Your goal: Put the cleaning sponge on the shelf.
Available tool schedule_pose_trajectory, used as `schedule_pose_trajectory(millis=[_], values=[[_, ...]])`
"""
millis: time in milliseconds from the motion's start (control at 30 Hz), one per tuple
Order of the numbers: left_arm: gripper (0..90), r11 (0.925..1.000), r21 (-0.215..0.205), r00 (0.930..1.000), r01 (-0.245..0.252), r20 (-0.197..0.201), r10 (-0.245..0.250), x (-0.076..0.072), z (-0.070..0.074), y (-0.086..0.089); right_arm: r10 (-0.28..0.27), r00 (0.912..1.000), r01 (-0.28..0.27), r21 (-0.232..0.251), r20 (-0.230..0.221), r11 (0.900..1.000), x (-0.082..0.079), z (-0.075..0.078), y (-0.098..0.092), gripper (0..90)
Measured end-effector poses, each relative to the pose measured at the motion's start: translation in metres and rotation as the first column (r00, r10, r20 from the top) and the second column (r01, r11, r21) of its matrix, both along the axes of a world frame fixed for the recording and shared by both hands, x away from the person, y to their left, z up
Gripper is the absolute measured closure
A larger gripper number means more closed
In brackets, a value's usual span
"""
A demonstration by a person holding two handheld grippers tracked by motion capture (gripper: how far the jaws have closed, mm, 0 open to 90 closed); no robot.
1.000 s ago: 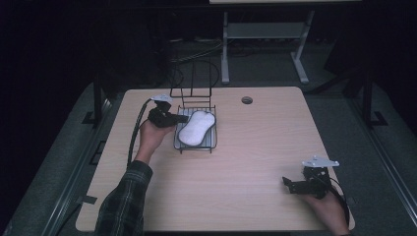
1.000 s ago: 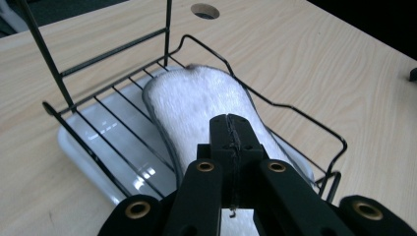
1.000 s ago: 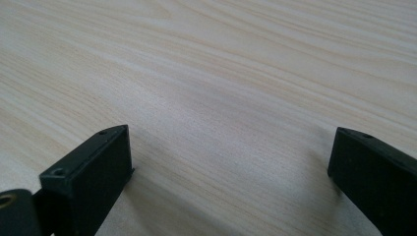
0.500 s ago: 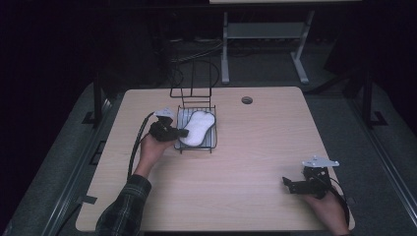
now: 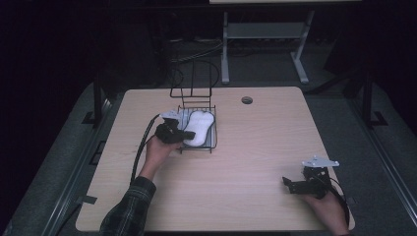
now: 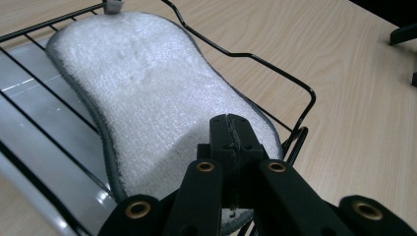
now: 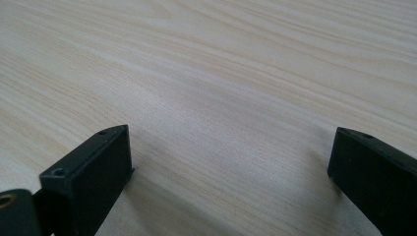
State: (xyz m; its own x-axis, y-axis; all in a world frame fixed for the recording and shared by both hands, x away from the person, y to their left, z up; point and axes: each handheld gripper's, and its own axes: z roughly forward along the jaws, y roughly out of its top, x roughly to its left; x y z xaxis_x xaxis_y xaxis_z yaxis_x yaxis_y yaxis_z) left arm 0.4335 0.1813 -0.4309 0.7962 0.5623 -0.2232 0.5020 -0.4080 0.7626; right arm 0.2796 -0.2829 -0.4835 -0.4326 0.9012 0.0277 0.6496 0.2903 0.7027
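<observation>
White microfibre sponge (image 6: 147, 93) in wire rack (image 6: 275, 66): soft, light; left tool (image 6: 231, 142) pinching its near edge, right tool (image 7: 231, 162) spread

We see a white, fluffy sponge (image 5: 198, 126) (image 6: 147, 103), peanut-shaped with a dark grey edge, lying flat in a black wire basket (image 5: 214, 132) (image 6: 275, 69). It runs lengthwise along the basket's shiny metal floor, its near end reaching the basket's front rim on the wooden table.
</observation>
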Motion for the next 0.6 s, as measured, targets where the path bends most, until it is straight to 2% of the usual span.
schedule_pose_trajectory(millis=[233, 467, 567, 600], values=[[90.0, 1.0, -0.008, 1.0, 0.002, 0.003, -0.002, 0.0, 0.0, -0.008, 0.0, 1.0, 0.0, 0.0, 0.0, 1.0, 0.0, 0.0, 0.0, 2.4], [89.3, 0.9997, -0.02, 0.9999, -0.015, 0.007, 0.015, -0.002, 0.006, 0.004, 0.0, 1.0, 0.0, 0.0, 0.0, 1.0, 0.0, 0.0, 0.0, 2.4], [78.5, 0.9998, -0.008, 0.9997, -0.021, 0.011, 0.021, -0.005, 0.011, 0.009, 0.0, 1.0, 0.0, 0.0, 0.0, 1.0, 0.0, 0.0, 0.0, 2.4], [75.0, 0.9997, -0.003, 0.9994, -0.024, 0.023, 0.024, -0.006, 0.013, 0.012, 0.0, 1.0, 0.0, 0.0, 0.0, 1.0, 0.0, 0.0, 0.0, 2.4]])
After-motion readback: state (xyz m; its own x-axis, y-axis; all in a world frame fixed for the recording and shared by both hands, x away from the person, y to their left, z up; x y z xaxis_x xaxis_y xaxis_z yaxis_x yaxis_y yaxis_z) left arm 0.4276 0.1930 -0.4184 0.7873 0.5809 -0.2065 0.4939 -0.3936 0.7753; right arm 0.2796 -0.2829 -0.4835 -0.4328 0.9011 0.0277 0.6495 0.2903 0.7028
